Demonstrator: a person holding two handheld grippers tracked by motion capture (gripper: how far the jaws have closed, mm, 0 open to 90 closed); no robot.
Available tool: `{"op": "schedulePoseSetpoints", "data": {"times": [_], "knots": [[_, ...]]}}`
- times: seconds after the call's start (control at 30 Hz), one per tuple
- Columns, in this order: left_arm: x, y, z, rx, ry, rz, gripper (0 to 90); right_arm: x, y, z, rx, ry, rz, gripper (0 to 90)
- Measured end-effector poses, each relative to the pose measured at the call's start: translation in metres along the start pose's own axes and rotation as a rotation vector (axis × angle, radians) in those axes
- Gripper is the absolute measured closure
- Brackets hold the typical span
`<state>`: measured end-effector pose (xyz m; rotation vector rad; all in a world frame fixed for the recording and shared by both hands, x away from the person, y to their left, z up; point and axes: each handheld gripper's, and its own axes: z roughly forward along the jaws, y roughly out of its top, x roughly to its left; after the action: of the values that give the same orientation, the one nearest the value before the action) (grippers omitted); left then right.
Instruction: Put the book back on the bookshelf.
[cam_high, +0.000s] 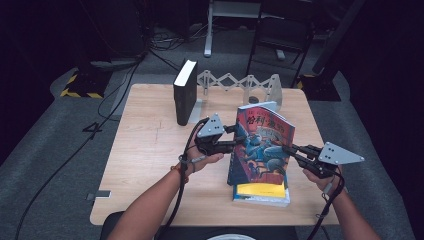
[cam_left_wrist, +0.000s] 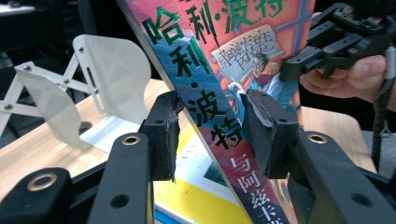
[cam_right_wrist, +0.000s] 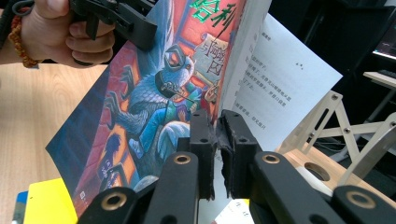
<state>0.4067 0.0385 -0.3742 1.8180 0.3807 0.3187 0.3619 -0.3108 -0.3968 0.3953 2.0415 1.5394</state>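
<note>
The book (cam_high: 262, 145), a limp, fairly light paperback, is held upright above the table (cam_high: 145, 150), clamped at its spine by the left gripper (cam_high: 239, 140) and at its front cover's edge by the right gripper (cam_high: 289, 150), where bending is likely.

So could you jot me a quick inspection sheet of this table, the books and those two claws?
Surface: wooden table, bare at the left.
Job's things: illustrated book held up tilted above a yellow book lying flat.
Clutter: black book standing upright; folding metal book rack at the far edge.
Grippers: left claw clamps the spine; right claw pinches the front cover's edge.
Cables: one trails from each claw; more lie on the floor.
Surroundings: dark room, grey floor, stands behind.
</note>
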Motion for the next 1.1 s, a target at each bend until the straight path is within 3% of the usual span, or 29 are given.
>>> {"op": "schedulePoseSetpoints", "data": {"times": [0.17,0.2,0.23,0.27,0.47,0.73,0.9,1.1], "knots": [[0.0,0.006,-0.001,-0.04,0.004,0.039,61.4,-0.003,0.008,-0.004,-0.034,-0.043,-0.033,85.4],[-0.004,0.009,-0.003,-0.057,0.008,0.11,62.1,-0.003,0.009,-0.007,-0.048,-0.056,-0.05,85.6],[-0.004,0.009,-0.003,-0.057,0.008,0.11,62.3,-0.003,0.009,-0.007,-0.048,-0.056,-0.05,85.6],[-0.007,0.008,-0.002,-0.06,0.013,0.146,62.9,-0.003,0.01,-0.009,-0.053,-0.071,-0.063,86.1],[-0.012,0.005,-0.007,-0.06,-0.015,0.185,63.6,0.001,0.007,-0.015,-0.05,-0.065,-0.098,86.5],[-0.018,-0.003,-0.01,-0.092,-0.078,0.143,66.7,0.008,0.002,-0.024,-0.042,-0.02,-0.085,87.7],[-0.016,-0.013,-0.004,-0.076,-0.056,0.082,61.2,0.01,0.002,-0.026,-0.04,-0.001,-0.081,87.8],[-0.012,-0.023,0.005,-0.036,-0.055,0.049,61.0,0.011,0.002,-0.025,-0.041,0.002,-0.082,87.9]]}}
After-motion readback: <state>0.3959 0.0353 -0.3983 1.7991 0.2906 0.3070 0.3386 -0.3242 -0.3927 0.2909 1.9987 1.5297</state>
